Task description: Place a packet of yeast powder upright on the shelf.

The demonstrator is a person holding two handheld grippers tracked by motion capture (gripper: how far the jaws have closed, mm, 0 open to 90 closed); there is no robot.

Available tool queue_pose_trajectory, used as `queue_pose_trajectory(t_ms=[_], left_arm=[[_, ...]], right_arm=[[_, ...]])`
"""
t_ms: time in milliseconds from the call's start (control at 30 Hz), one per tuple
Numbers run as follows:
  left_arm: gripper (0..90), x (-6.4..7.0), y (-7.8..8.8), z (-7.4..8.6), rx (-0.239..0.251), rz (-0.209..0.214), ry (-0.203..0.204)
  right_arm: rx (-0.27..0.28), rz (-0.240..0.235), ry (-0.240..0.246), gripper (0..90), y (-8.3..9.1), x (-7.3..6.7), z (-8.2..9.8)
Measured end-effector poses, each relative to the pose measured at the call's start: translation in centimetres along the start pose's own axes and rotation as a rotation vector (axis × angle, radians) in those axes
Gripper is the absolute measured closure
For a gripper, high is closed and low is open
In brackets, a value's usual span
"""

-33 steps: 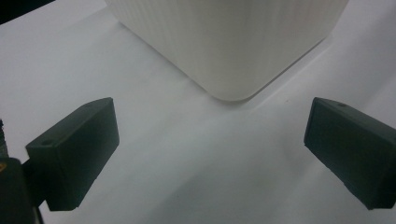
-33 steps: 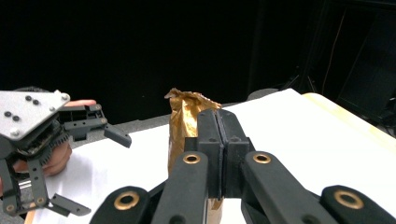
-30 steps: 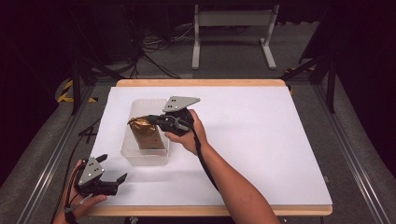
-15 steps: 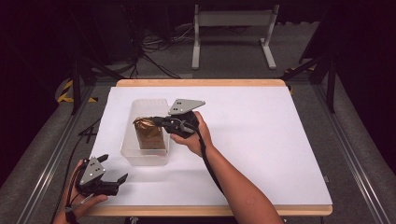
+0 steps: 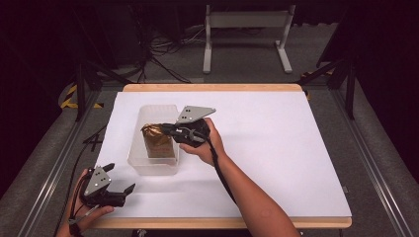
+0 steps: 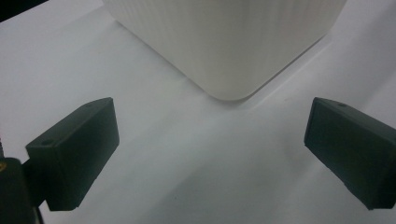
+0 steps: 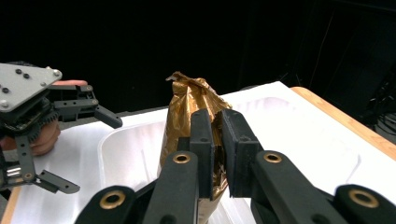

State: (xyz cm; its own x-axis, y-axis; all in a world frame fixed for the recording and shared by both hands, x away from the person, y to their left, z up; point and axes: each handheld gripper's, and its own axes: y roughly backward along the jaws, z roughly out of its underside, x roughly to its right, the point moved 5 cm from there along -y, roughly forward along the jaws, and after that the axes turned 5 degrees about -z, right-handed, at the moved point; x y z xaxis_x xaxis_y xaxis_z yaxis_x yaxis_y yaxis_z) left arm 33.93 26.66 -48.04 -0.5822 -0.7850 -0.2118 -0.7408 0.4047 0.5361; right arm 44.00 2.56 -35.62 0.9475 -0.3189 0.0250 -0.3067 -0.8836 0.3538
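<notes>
A crinkled gold foil bag (image 5: 158,142) stands upright inside a clear plastic container (image 5: 148,168) on the white table. My right gripper (image 5: 166,130) reaches in from the right at the bag's top. In the right gripper view its jaws (image 7: 217,128) have just been opening; a narrow gap shows between them, with the gold bag's (image 7: 187,98) edge in it, and the pads look loose on it. My left gripper (image 5: 120,177) rests open near the table's front left corner. Its wide jaws (image 6: 210,154) face the container's corner (image 6: 224,42) with nothing between them.
The white table (image 5: 276,148) has a wooden edge, and bare surface stretches to the right of the container. Metal rails run along both sides. A white stand and cables lie on the floor behind the table.
The gold bag has gone from leaning in the container to standing upright. My right gripper shifted slightly with it, and its jaws have parted a little. The left gripper has not moved.
</notes>
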Motion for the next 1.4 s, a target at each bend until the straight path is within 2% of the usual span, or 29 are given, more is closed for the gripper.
queue_pose_trajectory(t_ms=[67, 133, 233, 367, 433, 500, 533, 700, 833, 1067, 1400], left_arm=[[4.0, 0.0, 0.0, 0.0, 0.002, 0.001, -0.003], [4.0, 0.0, 0.0, 0.0, 0.001, -0.001, -0.004], [4.0, 0.0, 0.0, 0.0, 0.001, 0.001, -0.004], [4.0, 0.0, 0.0, 0.0, 0.001, 0.0, -0.005], [4.0, 0.0, 0.1, 0.0, 0.002, -0.001, -0.003], [4.0, -0.1, 0.1, 0.0, 0.003, -0.002, -0.004], [4.0, 0.0, 0.1, 0.0, 0.002, -0.001, -0.003], [4.0, 0.0, 0.0, 0.0, 0.002, 0.0, -0.006], [4.0, 0.0, 0.1, 0.0, 0.001, 0.0, -0.005], [4.0, 0.1, 0.0, -0.1, -0.001, 0.002, -0.004], [4.0, 0.1, -0.1, 0.0, -0.007, -0.001, -0.009]], right_arm=[[-0.007, 0.005, 0.012, 78.8, 0.0, -0.1, -0.1], [-0.029, 0.03, 0.037, 72.4, 0.0, -0.1, -0.2], [-0.041, 0.035, 0.053, 71.2, 0.2, -0.3, -0.2], [-0.058, 0.057, 0.077, 65.0, 0.3, -0.4, -0.4], [-0.068, 0.068, 0.087, 57.0, 0.5, -0.4, -0.5], [-0.083, 0.068, 0.094, 54.6, 0.6, -0.5, -0.5], [-0.099, 0.09, 0.108, 52.2, 0.9, -0.5, -0.6], [-0.125, 0.1, 0.131, 50.5, 1.7, -0.6, -0.8], [-0.168, 0.103, 0.158, 48.1, 2.4, -0.9, -0.9], [-0.216, 0.133, 0.186, 41.8, 3.6, -1.0, -0.8], [-0.274, 0.175, 0.219, 38.3, 5.9, -0.8, -0.1]])
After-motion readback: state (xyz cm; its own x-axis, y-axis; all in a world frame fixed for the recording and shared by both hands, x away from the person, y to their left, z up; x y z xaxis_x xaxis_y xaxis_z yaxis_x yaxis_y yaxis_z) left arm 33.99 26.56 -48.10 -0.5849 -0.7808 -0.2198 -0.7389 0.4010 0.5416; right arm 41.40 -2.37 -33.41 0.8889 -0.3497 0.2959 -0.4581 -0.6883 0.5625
